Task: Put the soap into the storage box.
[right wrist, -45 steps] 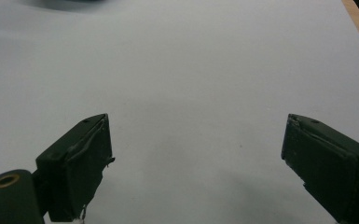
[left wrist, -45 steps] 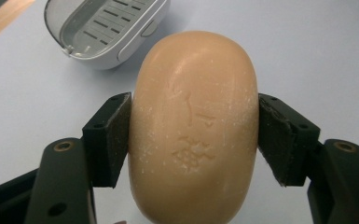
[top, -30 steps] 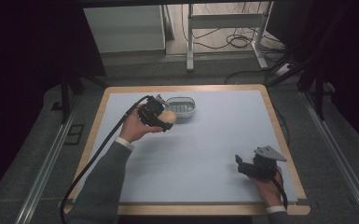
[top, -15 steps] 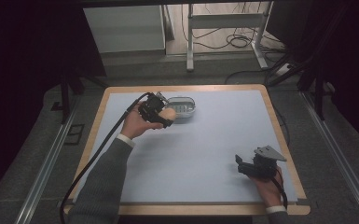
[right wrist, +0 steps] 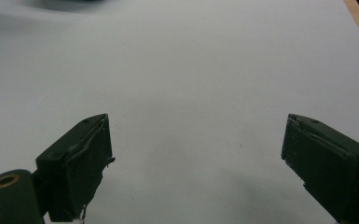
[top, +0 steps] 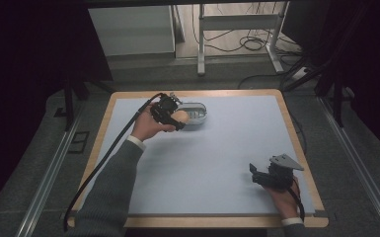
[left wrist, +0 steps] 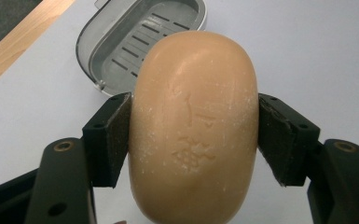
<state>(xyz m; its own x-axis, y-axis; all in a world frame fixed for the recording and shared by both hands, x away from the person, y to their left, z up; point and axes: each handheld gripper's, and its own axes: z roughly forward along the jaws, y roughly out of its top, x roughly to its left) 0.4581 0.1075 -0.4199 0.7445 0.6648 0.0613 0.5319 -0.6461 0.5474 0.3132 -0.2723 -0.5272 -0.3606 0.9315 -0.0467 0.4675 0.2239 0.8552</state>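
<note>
Tan-orange soap bar (left wrist: 196, 126) is pinched across its short sides by the left gripper (left wrist: 196, 135), long axis running straight out along the jaws. Right ahead and a bit left of the jaw tips sits the empty grey soap dish (left wrist: 121, 42), slatted bottom showing, so I'd guess the soap goes forward into it. Right gripper (right wrist: 196, 163) is spread wide, holding nothing, over the bare mat (right wrist: 191, 70), well apart from the dish.
</note>
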